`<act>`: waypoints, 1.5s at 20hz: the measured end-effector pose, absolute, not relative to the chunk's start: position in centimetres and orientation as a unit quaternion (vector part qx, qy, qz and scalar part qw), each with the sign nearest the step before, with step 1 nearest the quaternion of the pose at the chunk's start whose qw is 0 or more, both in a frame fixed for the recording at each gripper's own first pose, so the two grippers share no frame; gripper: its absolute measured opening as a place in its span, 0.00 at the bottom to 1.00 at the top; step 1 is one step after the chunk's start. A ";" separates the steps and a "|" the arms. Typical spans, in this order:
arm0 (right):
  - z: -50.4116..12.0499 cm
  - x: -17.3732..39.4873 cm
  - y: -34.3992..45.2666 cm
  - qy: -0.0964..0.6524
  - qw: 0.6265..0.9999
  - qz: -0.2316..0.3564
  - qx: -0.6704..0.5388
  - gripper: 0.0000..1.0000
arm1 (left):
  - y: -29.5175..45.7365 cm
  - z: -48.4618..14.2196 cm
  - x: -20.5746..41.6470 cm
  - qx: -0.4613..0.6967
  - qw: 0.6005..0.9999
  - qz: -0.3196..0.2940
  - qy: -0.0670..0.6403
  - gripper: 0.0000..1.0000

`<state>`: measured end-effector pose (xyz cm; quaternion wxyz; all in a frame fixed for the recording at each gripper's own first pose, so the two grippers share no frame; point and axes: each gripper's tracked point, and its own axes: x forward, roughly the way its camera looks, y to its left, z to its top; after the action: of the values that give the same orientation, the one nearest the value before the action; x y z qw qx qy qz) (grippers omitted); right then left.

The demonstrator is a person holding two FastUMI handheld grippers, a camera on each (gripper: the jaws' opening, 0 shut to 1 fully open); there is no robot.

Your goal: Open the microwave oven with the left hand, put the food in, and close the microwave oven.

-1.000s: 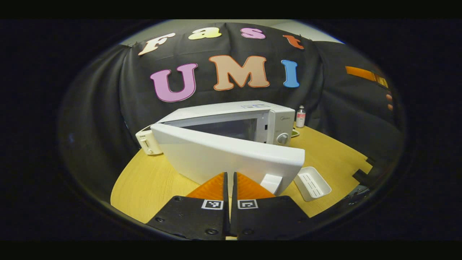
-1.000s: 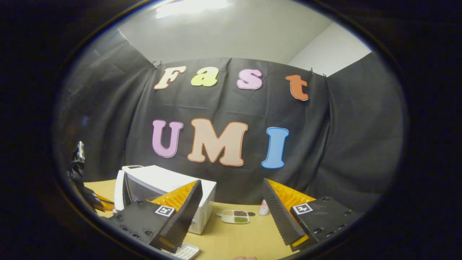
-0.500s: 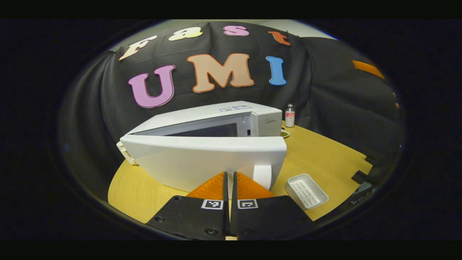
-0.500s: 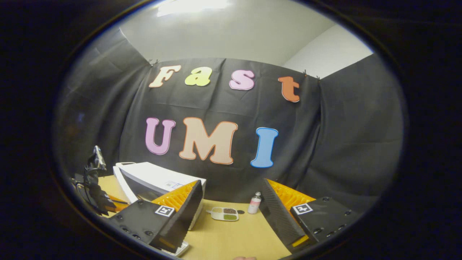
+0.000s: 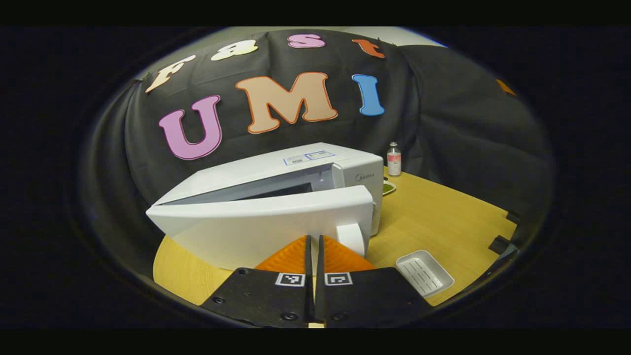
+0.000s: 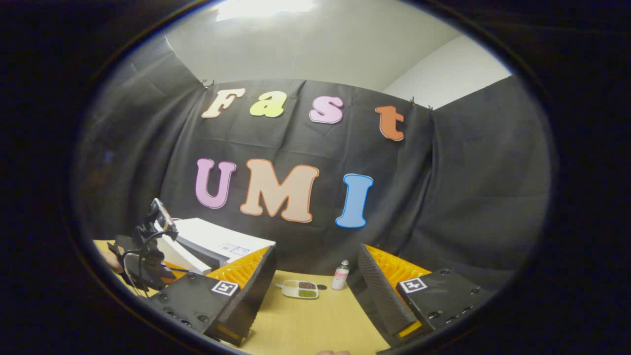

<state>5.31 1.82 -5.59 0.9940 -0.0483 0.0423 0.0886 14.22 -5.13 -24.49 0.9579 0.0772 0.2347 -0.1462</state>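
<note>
The right gripper (image 6: 315,291) hovers above the tabletop (image 6: 315,325), fingers spread wide with nothing between them. Beyond them, a divided food tray (image 6: 300,289) and a small bottle (image 6: 339,276) sit near the back edge. The white microwave (image 6: 217,244) stands toward the left edge, the left gripper (image 6: 148,261) against its door.

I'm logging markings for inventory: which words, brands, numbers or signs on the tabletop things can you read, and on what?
Nothing reads clearly.
White boxy microwave oven, front brand mark: too blurred.
Two stickers on its top: too small.
Small clear bottle with pink label: print blurred.
Left hand-held gripper: two square black-and-white code markers, no words.
</note>
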 end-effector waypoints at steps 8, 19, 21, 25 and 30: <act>-6.5 5.1 1.1 0.054 0.993 0.090 -0.052 0.97 | -5.9 -25.5 17.2 0.060 0.958 -0.133 0.249 0.00; -7.7 6.0 -0.7 0.071 0.993 0.073 -0.053 0.97 | -6.0 -25.7 20.2 0.037 0.961 -0.112 0.250 0.00; -7.8 6.1 -0.8 0.073 0.994 0.070 -0.050 0.96 | -6.3 -25.7 20.0 0.032 0.961 -0.114 0.251 0.00; -7.9 6.6 -0.9 0.072 0.994 0.068 -0.047 0.97 | -6.6 -25.8 20.6 0.029 0.961 -0.117 0.250 0.00; -8.4 7.1 -0.3 0.080 0.993 0.076 -0.033 0.96 | -6.7 -26.6 21.4 0.000 0.958 -0.100 0.268 0.01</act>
<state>7.12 -0.28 -8.44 0.9933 -0.0333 0.0804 0.0762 21.42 -6.70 -26.65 0.9581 -0.0001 0.2683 -0.1000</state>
